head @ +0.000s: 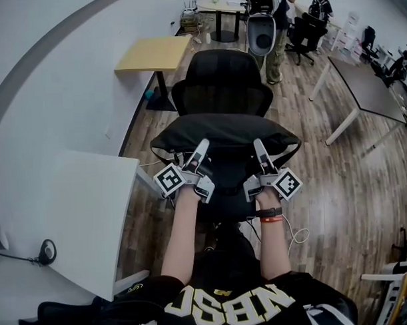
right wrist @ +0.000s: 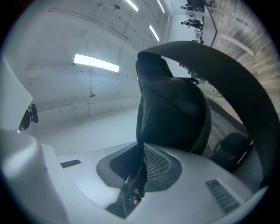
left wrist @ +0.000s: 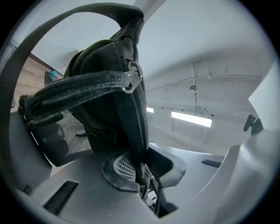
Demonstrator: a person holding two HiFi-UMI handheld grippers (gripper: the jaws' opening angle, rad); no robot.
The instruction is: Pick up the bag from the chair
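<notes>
A black bag (head: pixel 224 139) hangs lifted in front of the black office chair (head: pixel 222 83), held level between both grippers. My left gripper (head: pixel 202 150) is shut on the bag's left edge. In the left gripper view the bag's fabric (left wrist: pixel 131 109) and a webbing strap with a metal ring (left wrist: pixel 131 78) run down between the closed jaws. My right gripper (head: pixel 259 148) is shut on the bag's right edge. The right gripper view shows the bag's dark body (right wrist: pixel 173 113) pinched at the jaw pads, with a wide strap (right wrist: pixel 218 61) arching over it.
A white table (head: pixel 65 216) stands close on the left, with a small lamp base (head: pixel 45 250) on it. A wooden table (head: pixel 153 55) stands behind the chair. Grey tables (head: pixel 367 86) and other people (head: pixel 279 29) are at the back right. A cable (head: pixel 296 236) lies on the wood floor.
</notes>
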